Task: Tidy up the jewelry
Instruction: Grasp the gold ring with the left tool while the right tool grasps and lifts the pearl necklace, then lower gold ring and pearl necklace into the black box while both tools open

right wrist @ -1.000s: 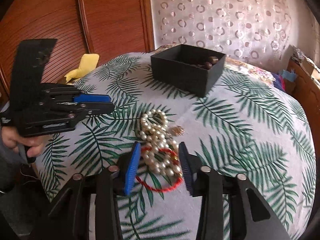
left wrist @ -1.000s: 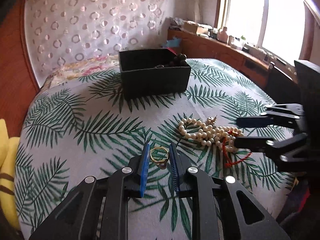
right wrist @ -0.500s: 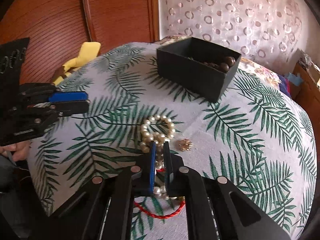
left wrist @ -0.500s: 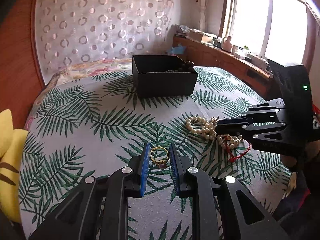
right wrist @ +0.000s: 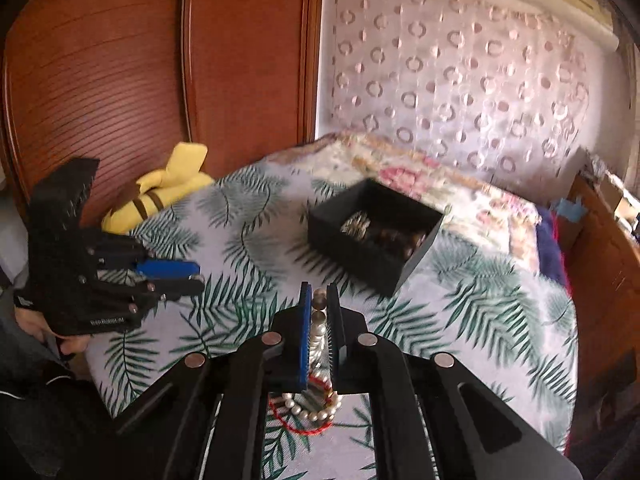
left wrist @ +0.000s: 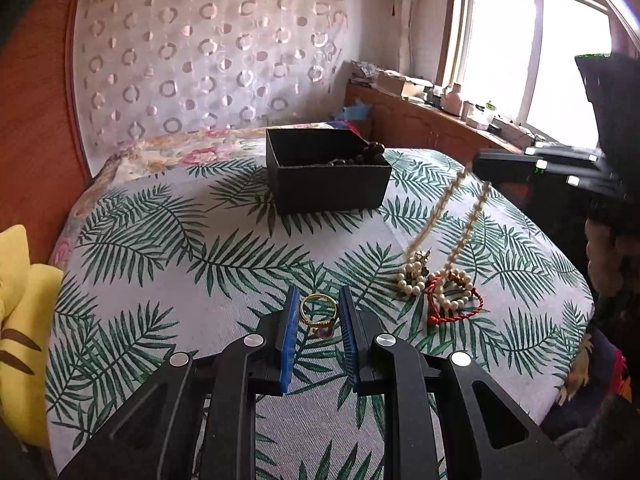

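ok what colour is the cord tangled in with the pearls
Red. The cord loops round the pearls on the bedspread, clearest in the left wrist view.

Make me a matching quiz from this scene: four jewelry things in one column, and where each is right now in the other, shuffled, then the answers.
Things
1. ring
2. pearl necklace
3. red cord bracelet
4. dark beads

Places
A. inside the black box
B. lying on the leaf-print cloth
C. between the left gripper's pads
D. partly lifted, hanging from the right gripper

Pairs: 1-C, 2-D, 3-B, 4-A
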